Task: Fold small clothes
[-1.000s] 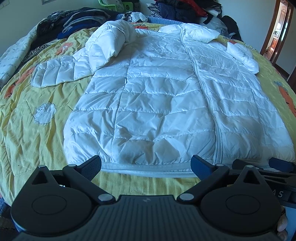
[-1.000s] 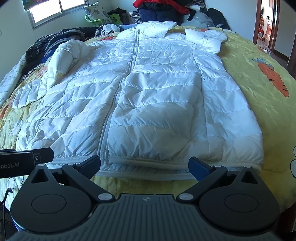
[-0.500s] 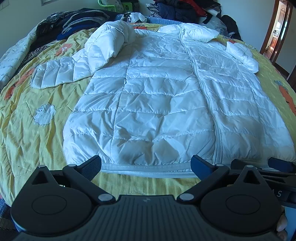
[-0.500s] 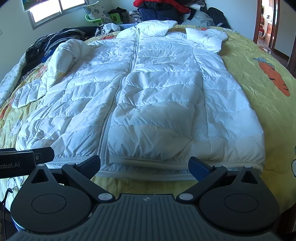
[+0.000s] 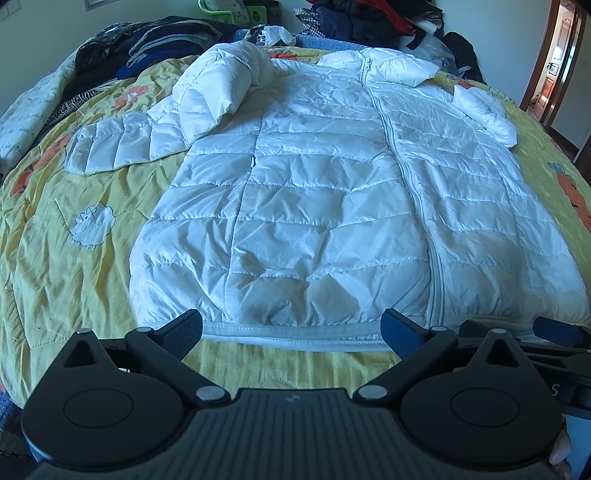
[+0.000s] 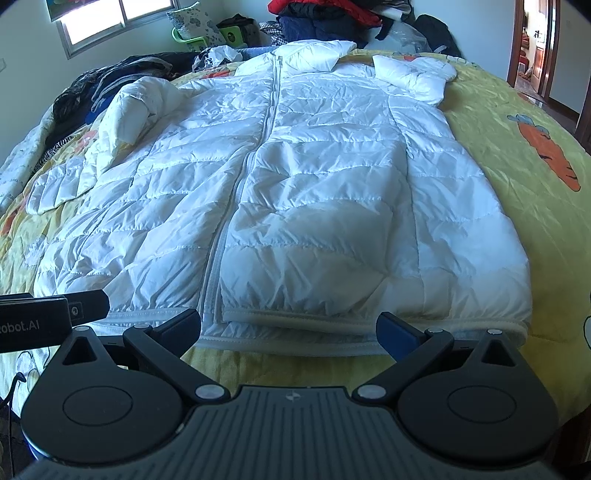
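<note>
white quilted jacket (image 5: 332, 206) lies flat, zipped, front up on the yellow bedspread (image 5: 66, 258), hem along the near edge, collar toward the far edge. one sleeve is folded over the chest on its left side. left gripper (image 5: 291, 328) fingers spread wide, holding nothing, just short of the hem. right gripper (image 6: 288, 326) likewise spread wide, holding nothing, at the hem. clothes pile (image 6: 325, 14) at the far edge.

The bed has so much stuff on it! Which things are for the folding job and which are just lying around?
For the job:
white puffy jacket
left hand-held gripper
right hand-held gripper

Just lying around:
dark clothes pile
red and navy clothes heap
yellow bedspread
</note>
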`<state>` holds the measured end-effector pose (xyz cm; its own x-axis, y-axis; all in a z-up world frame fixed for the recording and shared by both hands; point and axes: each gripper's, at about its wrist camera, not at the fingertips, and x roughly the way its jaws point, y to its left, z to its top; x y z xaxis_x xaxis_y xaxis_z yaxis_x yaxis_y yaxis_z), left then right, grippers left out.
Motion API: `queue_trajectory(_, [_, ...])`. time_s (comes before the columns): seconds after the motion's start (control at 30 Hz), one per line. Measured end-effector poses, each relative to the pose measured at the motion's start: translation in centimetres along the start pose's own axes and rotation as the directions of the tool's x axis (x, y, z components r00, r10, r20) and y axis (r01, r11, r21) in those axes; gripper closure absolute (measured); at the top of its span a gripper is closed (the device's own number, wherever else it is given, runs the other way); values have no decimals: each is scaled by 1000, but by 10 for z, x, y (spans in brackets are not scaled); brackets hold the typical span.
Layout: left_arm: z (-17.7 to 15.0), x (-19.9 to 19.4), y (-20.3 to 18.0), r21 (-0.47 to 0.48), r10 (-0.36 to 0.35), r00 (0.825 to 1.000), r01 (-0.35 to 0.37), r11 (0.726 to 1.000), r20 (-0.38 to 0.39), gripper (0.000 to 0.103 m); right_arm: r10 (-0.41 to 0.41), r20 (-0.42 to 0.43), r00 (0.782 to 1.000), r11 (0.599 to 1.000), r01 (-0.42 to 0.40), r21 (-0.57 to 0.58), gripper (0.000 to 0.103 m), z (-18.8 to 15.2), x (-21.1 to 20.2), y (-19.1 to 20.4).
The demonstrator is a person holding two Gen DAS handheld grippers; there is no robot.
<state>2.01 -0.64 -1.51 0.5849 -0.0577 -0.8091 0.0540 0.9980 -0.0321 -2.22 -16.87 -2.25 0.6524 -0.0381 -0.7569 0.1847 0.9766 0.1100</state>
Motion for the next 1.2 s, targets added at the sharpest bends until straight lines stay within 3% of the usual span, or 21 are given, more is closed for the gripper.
queue_trajectory(0.4, [2,3,2,-2,6,1000,-6,1000,-4,0,-6,3,1000,1000,6,0,0,2,0,-2])
queue_trajectory(0.83, [33,36,6,-16,2,999,-3,1000,-38,0,10,1,1000,999,-10,-42,0,34,21,-1])
queue_trajectory(1.0, [70,43,18,-46,-27,998,30,999,54,0,144,10,990,987,-142,-80,1,87,33,-6])
queue_trajectory(1.1, [93,57,29,-94,-33,990,46,994,135,0,250,37,968,968,-249,-30,1,138,48,-23])
queue_trajectory(1.2, [113,79,36,-122,-41,985,62,991,167,0,325,67,943,943,-328,47,1,196,73,-44])
